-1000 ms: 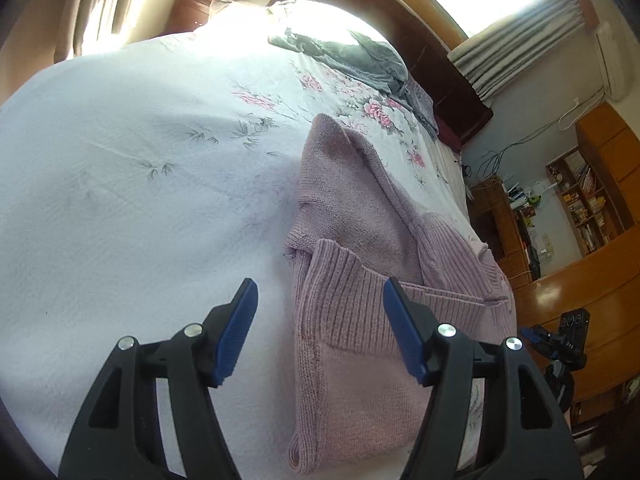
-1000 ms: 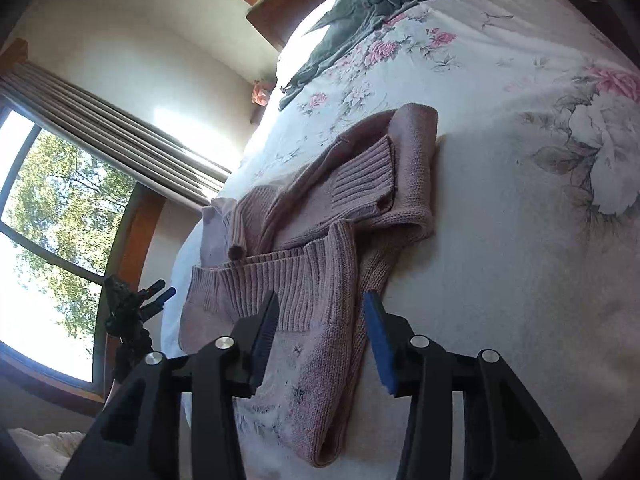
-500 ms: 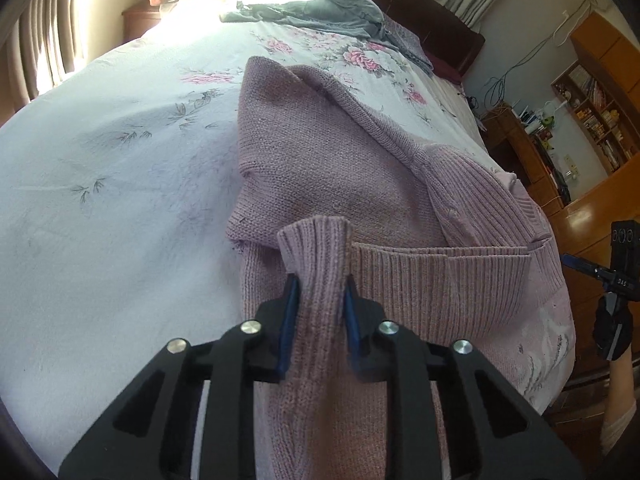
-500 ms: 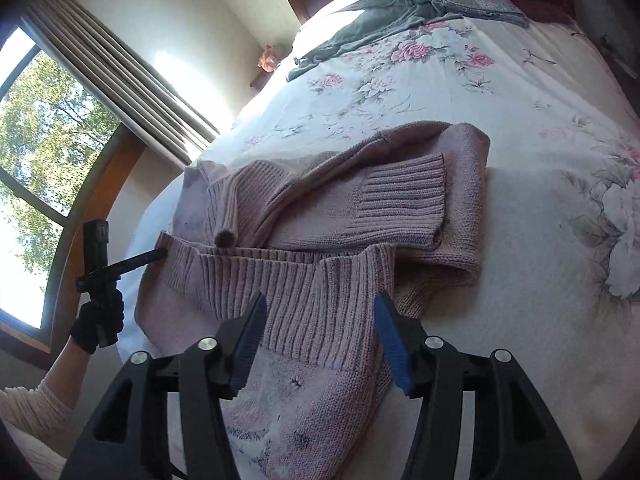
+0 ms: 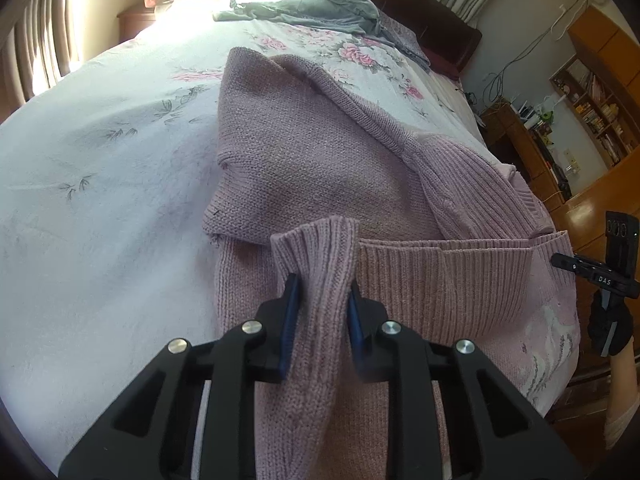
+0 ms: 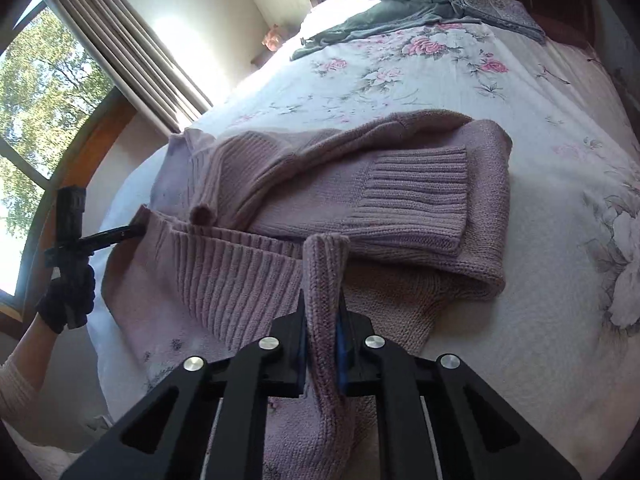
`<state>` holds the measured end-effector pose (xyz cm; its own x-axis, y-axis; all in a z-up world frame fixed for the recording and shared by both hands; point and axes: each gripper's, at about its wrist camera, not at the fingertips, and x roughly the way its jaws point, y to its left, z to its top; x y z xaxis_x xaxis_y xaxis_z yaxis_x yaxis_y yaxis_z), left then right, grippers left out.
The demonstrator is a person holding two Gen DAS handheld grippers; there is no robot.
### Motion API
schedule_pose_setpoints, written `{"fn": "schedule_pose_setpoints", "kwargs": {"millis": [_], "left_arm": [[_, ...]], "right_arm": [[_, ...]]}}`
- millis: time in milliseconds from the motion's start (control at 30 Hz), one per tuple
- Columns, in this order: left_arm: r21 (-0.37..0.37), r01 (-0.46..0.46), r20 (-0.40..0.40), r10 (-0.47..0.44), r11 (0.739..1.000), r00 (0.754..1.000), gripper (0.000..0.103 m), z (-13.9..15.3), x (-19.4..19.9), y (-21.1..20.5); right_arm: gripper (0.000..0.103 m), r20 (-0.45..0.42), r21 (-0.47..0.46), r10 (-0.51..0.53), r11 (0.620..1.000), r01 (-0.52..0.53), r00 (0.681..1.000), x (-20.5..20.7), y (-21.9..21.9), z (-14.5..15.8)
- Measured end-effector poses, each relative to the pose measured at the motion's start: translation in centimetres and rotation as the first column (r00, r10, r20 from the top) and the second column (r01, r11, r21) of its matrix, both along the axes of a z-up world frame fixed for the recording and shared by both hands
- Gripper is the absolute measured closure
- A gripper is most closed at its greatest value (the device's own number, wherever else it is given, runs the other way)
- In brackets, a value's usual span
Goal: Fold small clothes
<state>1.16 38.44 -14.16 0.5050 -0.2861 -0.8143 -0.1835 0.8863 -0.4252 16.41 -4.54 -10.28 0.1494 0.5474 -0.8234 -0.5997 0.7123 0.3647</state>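
A mauve knitted sweater [image 5: 320,168] lies partly folded on a floral bedspread [image 5: 100,160], with a sleeve cuff [image 6: 416,184] laid across its body. My left gripper [image 5: 320,296] is shut on the ribbed hem at one bottom corner, which stands up pinched between the blue pads. In the right wrist view the same sweater [image 6: 360,220] spreads ahead, and my right gripper [image 6: 322,312] is shut on the ribbed hem at the other bottom corner. The ribbed hem [image 6: 224,272] stretches between the two grips.
Grey clothing [image 5: 304,8] and a folded patterned piece [image 6: 496,12] lie near the dark headboard [image 5: 432,20]. A window with curtains [image 6: 132,52] is to one side. Wooden furniture and shelves [image 5: 592,112] stand beyond the bed's edge. A gloved hand [image 6: 68,296] holds the other gripper.
Both grippers came down to the sweater's bottom hem and shut on it: the left about half a second ago, the right just now. Each pinched corner now stands up.
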Motion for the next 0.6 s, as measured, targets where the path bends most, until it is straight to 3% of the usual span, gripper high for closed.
{"fn": "schedule_pose_setpoints", "kwargs": {"millis": [133,300,500,600], "left_arm": [[-0.084,0.026,0.112,-0.016,0.996,0.994,0.093,2.4,-2.1,0.0],[-0.139,0.005,0.254,0.03,0.99,0.967,0.094,6.9,-5.2,0.9],[-0.207,-0.007,0.429,0.097,0.978,0.898,0.094,12.4,-4.5,2.4],[-0.194,-0.018,0.477,0.111,0.981,0.872,0.094,14.4,-2.0,3.0]], "right_arm": [[0.093,0.037,0.135,0.022,0.99,-0.027,0.999,-2.4,-1.5,3.3],[0.094,0.084,0.28,0.002,0.96,-0.026,0.997,-4.3,-4.1,7.7],[0.094,0.133,0.422,-0.055,0.907,-0.006,0.99,-2.6,-5.7,12.9],[0.094,0.17,0.422,-0.094,0.906,0.014,0.981,-0.3,-5.7,14.8]]}}
